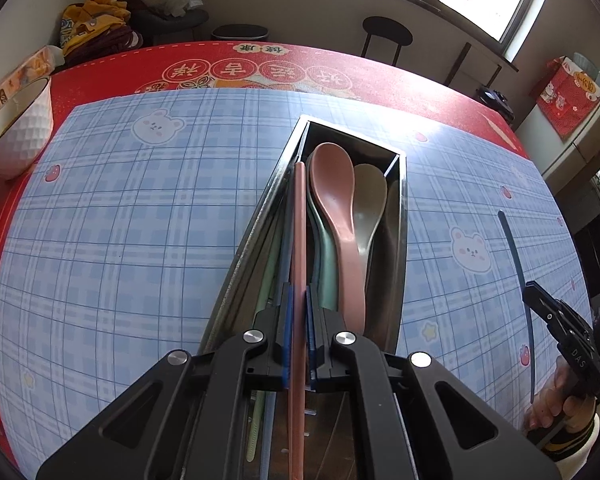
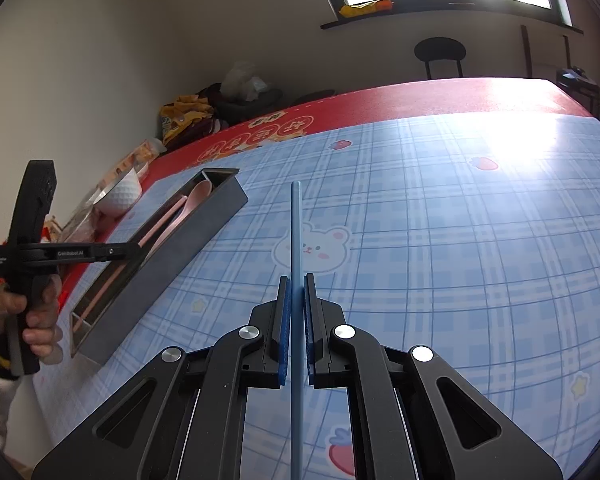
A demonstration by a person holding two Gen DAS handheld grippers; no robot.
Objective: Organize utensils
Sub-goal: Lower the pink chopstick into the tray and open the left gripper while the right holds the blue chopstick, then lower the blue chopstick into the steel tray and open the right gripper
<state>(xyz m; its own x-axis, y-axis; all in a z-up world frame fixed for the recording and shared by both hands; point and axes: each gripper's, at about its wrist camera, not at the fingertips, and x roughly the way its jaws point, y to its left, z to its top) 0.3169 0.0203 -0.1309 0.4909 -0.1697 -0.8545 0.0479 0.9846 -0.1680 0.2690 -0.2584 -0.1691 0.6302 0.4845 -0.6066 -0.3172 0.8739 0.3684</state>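
At the far left edge of the table stands a white textured bowl (image 1: 18,136) on the red tablecloth (image 1: 112,68). A blue plaid mat (image 1: 140,220) covers most of the table. Centre: a long dark utensil box (image 1: 256,236) lies on the mat, holding a pink spoon (image 1: 336,200), a grey spoon (image 1: 368,204) and greenish pieces beneath. The left gripper (image 1: 299,300) is clamped on 1 pink chopstick (image 1: 299,216), which lies lengthwise in the box's left section. Right: the right gripper (image 2: 297,292) is clamped on 1 blue chopstick (image 2: 296,232), held above the mat, well apart from the box. A black stool (image 1: 386,36) stands beyond the table.
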